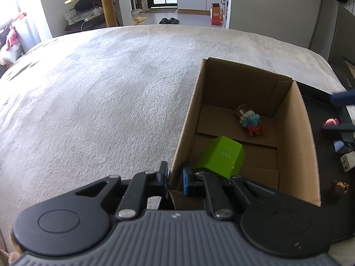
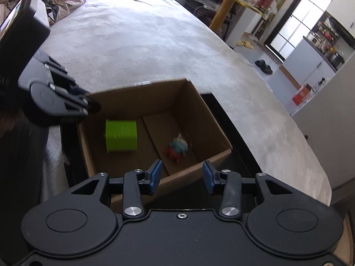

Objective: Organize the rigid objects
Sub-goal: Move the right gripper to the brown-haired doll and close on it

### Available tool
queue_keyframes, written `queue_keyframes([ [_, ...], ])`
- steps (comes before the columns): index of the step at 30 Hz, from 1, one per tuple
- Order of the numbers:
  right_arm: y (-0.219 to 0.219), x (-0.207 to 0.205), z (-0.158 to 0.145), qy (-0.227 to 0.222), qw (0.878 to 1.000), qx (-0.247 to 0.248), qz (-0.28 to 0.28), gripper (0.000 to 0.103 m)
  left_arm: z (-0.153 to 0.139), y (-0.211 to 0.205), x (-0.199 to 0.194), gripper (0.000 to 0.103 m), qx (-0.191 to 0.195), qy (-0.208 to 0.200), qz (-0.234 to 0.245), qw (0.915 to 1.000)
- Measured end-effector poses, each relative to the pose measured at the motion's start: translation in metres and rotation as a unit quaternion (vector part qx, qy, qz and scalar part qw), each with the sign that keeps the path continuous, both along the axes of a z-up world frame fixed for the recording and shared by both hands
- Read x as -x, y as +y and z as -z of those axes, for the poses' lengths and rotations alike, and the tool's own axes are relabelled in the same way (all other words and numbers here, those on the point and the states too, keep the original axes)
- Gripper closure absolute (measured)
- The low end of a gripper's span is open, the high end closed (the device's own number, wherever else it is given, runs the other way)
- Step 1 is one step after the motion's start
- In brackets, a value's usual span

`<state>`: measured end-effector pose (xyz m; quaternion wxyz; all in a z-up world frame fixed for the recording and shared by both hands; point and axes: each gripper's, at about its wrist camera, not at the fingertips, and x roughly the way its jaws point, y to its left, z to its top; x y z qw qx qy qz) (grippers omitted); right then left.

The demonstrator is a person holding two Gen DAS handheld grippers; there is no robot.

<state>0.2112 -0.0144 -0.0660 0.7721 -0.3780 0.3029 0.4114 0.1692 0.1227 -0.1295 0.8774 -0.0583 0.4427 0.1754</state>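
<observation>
Left hand-held gripper [image 1: 174, 178] is clamped on the cardboard box [image 1: 295, 137] wall at 6 o'clock. Right hand-held gripper [image 2: 181, 177], jaws apart, empty, hovers above. Inside: green block [image 2: 121, 138], figurine [image 2: 177, 147] beyond. Next: fetch another item.

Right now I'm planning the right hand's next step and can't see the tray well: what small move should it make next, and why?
Probably swing the right gripper, jaws open and empty, toward the loose items beside the cardboard box, such as the white plug. The box already holds the green block and the small figurine, and the left gripper is clamped on its wall, steadying it.
</observation>
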Motion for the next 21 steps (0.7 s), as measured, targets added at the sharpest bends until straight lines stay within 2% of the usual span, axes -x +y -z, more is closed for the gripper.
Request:
queue_keyframes([
  [12,-0.062,0.001,0.016,0.037,0.997,-0.013,0.063,0.058,0.0,-0.005,-0.001,0.091,-0.015,0.004,0.003,0.9999],
  [17,-0.084,0.002,0.024,0.049,0.994,-0.026,0.094,0.044,0.0,-0.007,-0.001,0.091,-0.019,0.006,0.004,0.9998],
  [21,-0.099,0.003,0.034,0.061,0.991,-0.034,0.117,0.039,0.0,-0.008,-0.001,0.091,-0.023,0.006,0.006,0.9997],
])
